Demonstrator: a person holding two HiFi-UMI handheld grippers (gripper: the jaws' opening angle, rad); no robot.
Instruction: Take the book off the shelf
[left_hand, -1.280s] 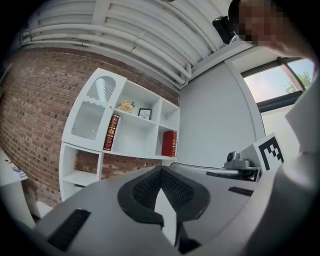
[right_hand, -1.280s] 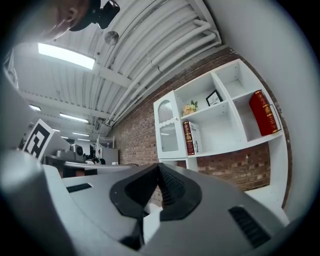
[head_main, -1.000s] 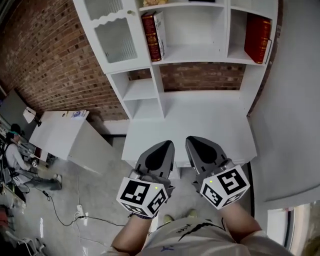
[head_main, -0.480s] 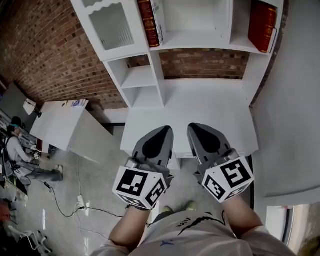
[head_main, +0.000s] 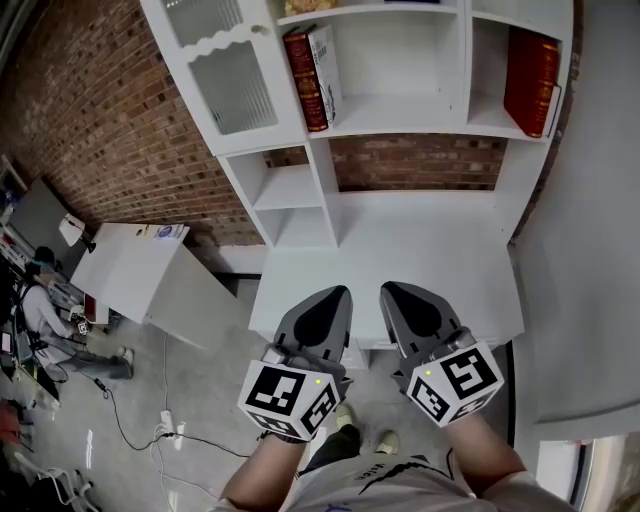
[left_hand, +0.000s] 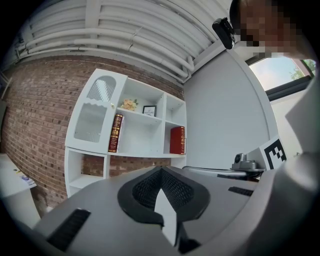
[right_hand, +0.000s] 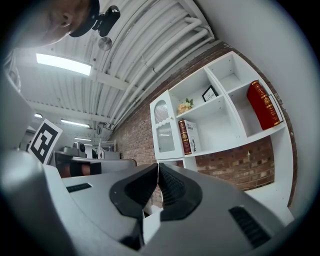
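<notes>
Jaws pressed together, nothing held, on left gripper and right gripper near desk front edge. Red book stands at middle compartment's left wall, white volume touching. Risk: unopened jaws shove it back, or neighbour topples.

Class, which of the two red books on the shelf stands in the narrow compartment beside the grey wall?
The right-hand book, alone in its compartment. The other book stands at the left of the wide middle compartment.
</notes>
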